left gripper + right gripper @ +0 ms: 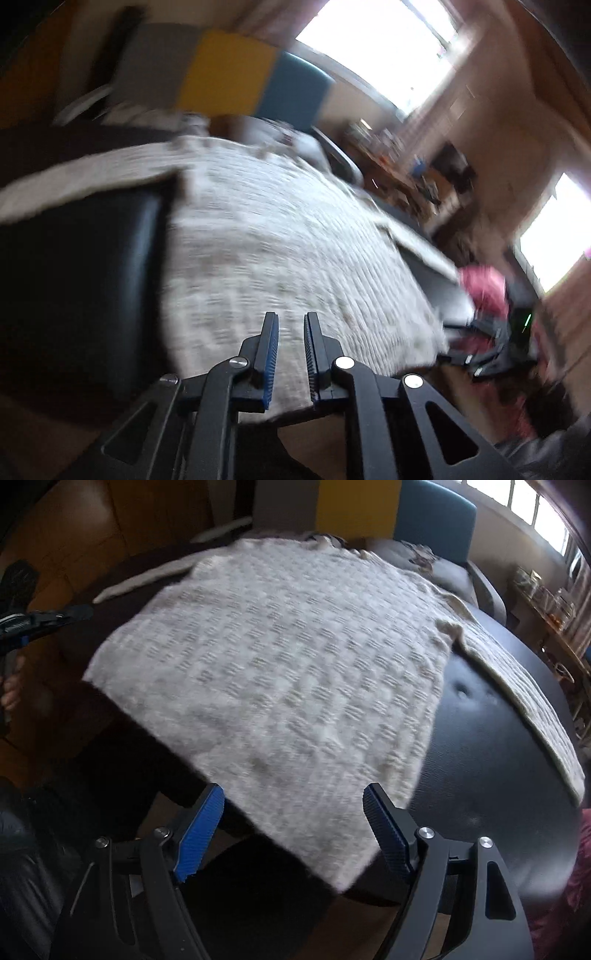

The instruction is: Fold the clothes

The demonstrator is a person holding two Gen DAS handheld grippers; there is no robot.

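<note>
A cream knitted sweater (277, 229) (277, 664) lies spread flat on a black table (480, 738), its hem hanging over the near edge. One sleeve (535, 701) stretches out across the table at the right. In the left wrist view my left gripper (291, 315) hovers above the near hem, jaws a narrow gap apart with nothing between them. In the right wrist view it shows as a dark shape at the left edge (44, 616), off the sweater's side. My right gripper (294, 790) stands wide open over the hem corner, with no cloth pinched.
A blue chair (436, 517) and a grey chair (480, 583) stand behind the table. A yellow panel (225, 74) is further back. A dark red cloth (484, 288) lies off the table's right. A cluttered shelf (399, 166) runs under bright windows. A person's hand (11, 690) shows at far left.
</note>
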